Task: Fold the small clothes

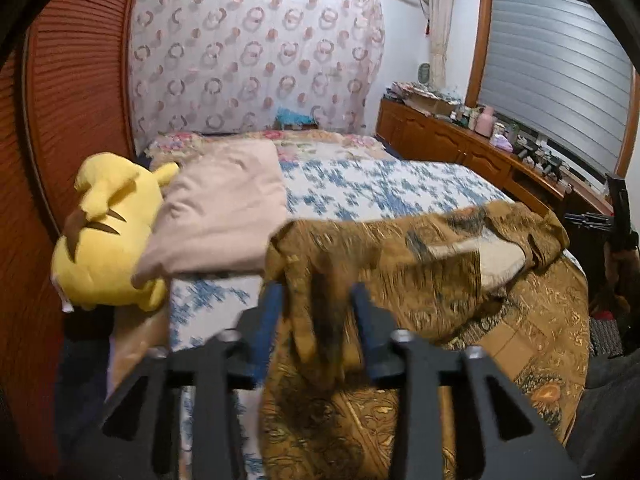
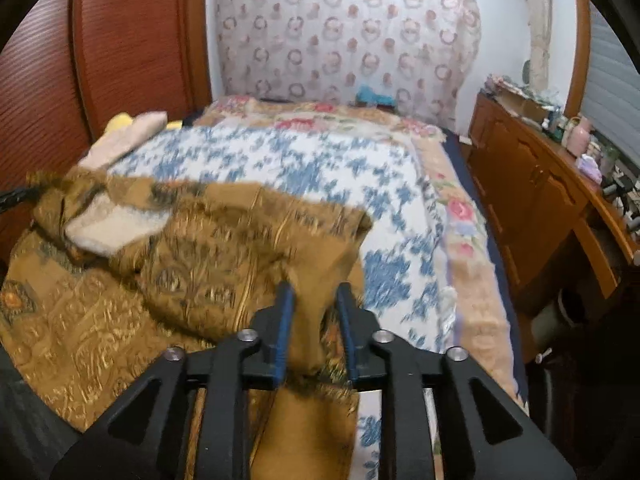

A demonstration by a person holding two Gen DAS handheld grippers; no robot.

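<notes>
A: Garment (image 1: pixel 400 248), brown patterned, lifted over bed (image 1: pixel 380 184); cream lining exposed toward 2 o'clock.
B: Left claw (image 1: pixel 316 300): pinching one bunched corner. Right claw (image 2: pixel 314 296): pinching another.
A: Noted. Yellow plush (image 1: pixel 104 232) at 9 o'clock, pink pillow (image 1: pixel 224 208) touching it. Heavy blur.

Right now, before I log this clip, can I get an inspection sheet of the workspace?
Surface: bed with blue-and-white floral cover.
Job's things: brown patterned garment, lifted at two corners, pale lining showing.
Clutter: yellow plush toy and pink pillow near the wardrobe side.
Tongs: left tongs and right tongs each pinch the garment's cloth.
Cables: nothing seen.
Surroundings: wooden sideboard crowded with small items, louvred wardrobe door, window blind.
</notes>
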